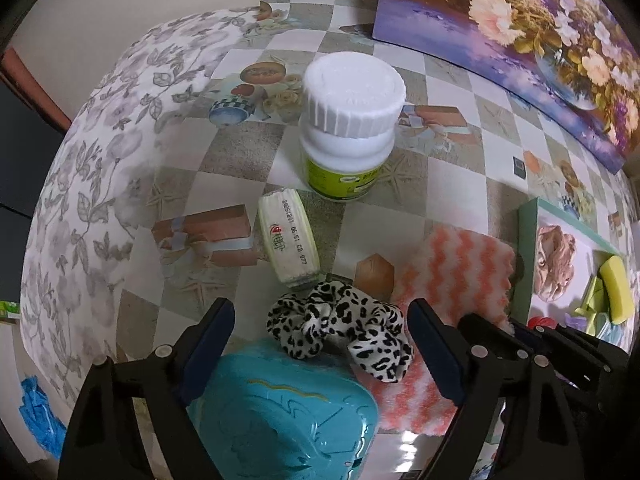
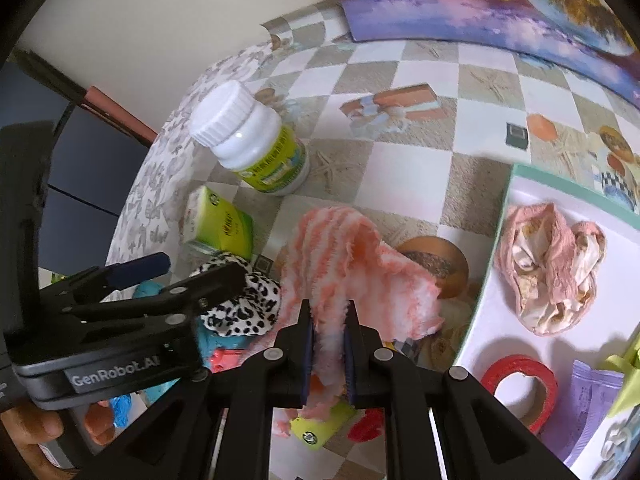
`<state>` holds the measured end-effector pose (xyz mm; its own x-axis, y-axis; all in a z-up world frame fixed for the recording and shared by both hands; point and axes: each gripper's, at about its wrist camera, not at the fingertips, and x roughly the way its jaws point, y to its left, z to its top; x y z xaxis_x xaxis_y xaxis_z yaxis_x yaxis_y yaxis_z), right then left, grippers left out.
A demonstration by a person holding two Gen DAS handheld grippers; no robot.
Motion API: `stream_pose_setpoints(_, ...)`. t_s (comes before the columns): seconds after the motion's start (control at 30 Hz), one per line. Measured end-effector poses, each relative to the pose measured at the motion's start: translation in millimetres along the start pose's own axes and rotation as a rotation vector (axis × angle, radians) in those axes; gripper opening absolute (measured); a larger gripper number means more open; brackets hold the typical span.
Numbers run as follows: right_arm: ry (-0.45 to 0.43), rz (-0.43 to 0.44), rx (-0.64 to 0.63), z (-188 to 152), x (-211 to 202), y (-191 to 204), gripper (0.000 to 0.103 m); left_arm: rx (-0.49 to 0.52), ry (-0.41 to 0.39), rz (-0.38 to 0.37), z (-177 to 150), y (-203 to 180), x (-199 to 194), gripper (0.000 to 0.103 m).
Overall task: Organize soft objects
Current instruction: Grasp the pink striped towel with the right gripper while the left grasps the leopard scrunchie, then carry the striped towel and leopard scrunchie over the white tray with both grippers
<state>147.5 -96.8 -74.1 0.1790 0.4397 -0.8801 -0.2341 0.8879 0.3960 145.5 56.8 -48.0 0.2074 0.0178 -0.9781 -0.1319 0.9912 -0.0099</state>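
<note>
A pink-and-white striped fluffy cloth (image 2: 340, 264) is pinched at its near edge by my right gripper (image 2: 329, 320), which is shut on it; the cloth (image 1: 452, 276) lies partly lifted off the table. A leopard-print scrunchie (image 1: 340, 324) lies just ahead of my left gripper (image 1: 320, 320), whose fingers are wide open on either side of it; the scrunchie also shows in the right wrist view (image 2: 244, 304). A green-rimmed white tray (image 2: 492, 272) at the right holds a pink crumpled cloth (image 2: 548, 268).
A white pill bottle with a green label (image 1: 348, 128) stands mid-table, a small packet (image 1: 288, 240) lies in front of it. A turquoise plastic case (image 1: 280, 412) lies under my left gripper. The tray also holds a red tape roll (image 2: 520, 384) and a purple packet (image 2: 588, 412). A flower picture (image 1: 520, 40) leans at the back.
</note>
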Motion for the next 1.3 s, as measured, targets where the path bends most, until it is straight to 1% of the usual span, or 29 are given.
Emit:
stream_pose_setpoints(0.13, -0.003, 0.004, 0.024, 0, -1, -8, 0.014, 0.025, 0.003, 0.037, -1, 0, 1, 0.082)
stream_pose_setpoints(0.27, -0.012, 0.008, 0.044, 1, -5, -13, 0.014, 0.049, 0.009, 0.044, -1, -3, 2, 0.079)
stream_pose_setpoints(0.53, -0.042, -0.003, 0.079, 4, -20, -25, 0.013, 0.094, 0.054, 0.018, -2, -13, 17, 0.065)
stream_pose_setpoints(0.6, -0.053, 0.001, 0.084, 5, -24, -26, 0.013, 0.104, 0.061, 0.011, -2, -16, 21, 0.058)
stream_pose_setpoints(0.63, -0.056, 0.003, 0.087, 5, -25, -27, 0.013, 0.105, 0.062, 0.007, -2, -17, 21, 0.056)
stream_pose_setpoints(0.73, -0.065, 0.001, 0.087, 7, -29, -27, 0.013, 0.108, 0.063, -0.003, -2, -18, 24, 0.047)
stream_pose_setpoints(0.77, -0.066, 0.002, 0.088, 7, -30, -27, 0.013, 0.106, 0.065, -0.014, -2, -19, 25, 0.041)
stream_pose_setpoints(0.8, -0.069, 0.002, 0.088, 7, -31, -27, 0.013, 0.108, 0.064, -0.012, -2, -19, 26, 0.040)
stream_pose_setpoints(0.83, -0.070, 0.002, 0.088, 7, -32, -27, 0.013, 0.112, 0.062, -0.008, -3, -22, 26, 0.039)
stream_pose_setpoints(0.9, -0.074, 0.002, 0.088, 7, -33, -27, 0.013, 0.114, 0.057, -0.011, -3, -23, 27, 0.033)
stream_pose_setpoints(1.0, -0.085, 0.004, 0.091, 8, -37, -28, 0.013, 0.112, 0.049, -0.015, -3, -32, 28, 0.028)
stream_pose_setpoints(1.07, -0.096, 0.007, 0.091, 8, -42, -28, 0.013, 0.108, 0.040, -0.019, -1, -30, 25, 0.025)
stream_pose_setpoints(1.2, -0.135, 0.020, 0.083, 9, -58, -25, 0.013, 0.098, 0.001, -0.023, 2, -28, 10, 0.023)
stream_pose_setpoints(1.3, -0.173, 0.027, 0.077, 10, -73, -22, 0.013, 0.086, -0.055, -0.028, 3, -27, -10, 0.023)
